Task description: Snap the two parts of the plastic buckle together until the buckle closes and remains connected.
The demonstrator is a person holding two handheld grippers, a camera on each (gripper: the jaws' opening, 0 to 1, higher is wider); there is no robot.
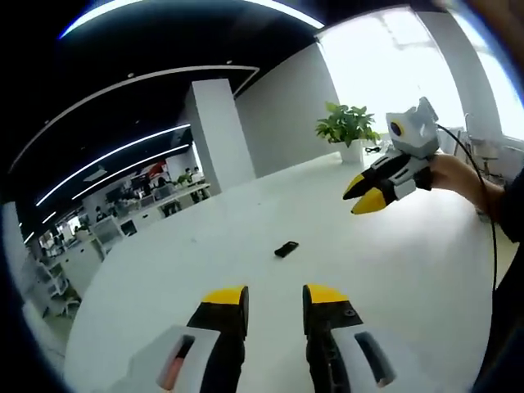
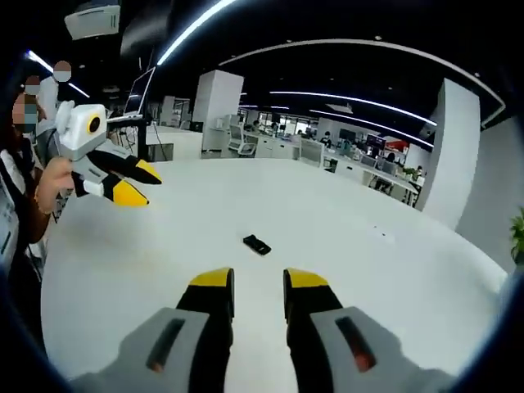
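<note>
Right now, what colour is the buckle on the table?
Black buckle, clearest in the right gripper view.

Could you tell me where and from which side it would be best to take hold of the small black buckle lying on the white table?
The buckle lies flat and alone on the table, a short dark bar. Probably best to come straight down from above and close the fingers across its narrow width, near the middle. It is too small here to make out its two parts, so choose the exact spot once closer.
</note>
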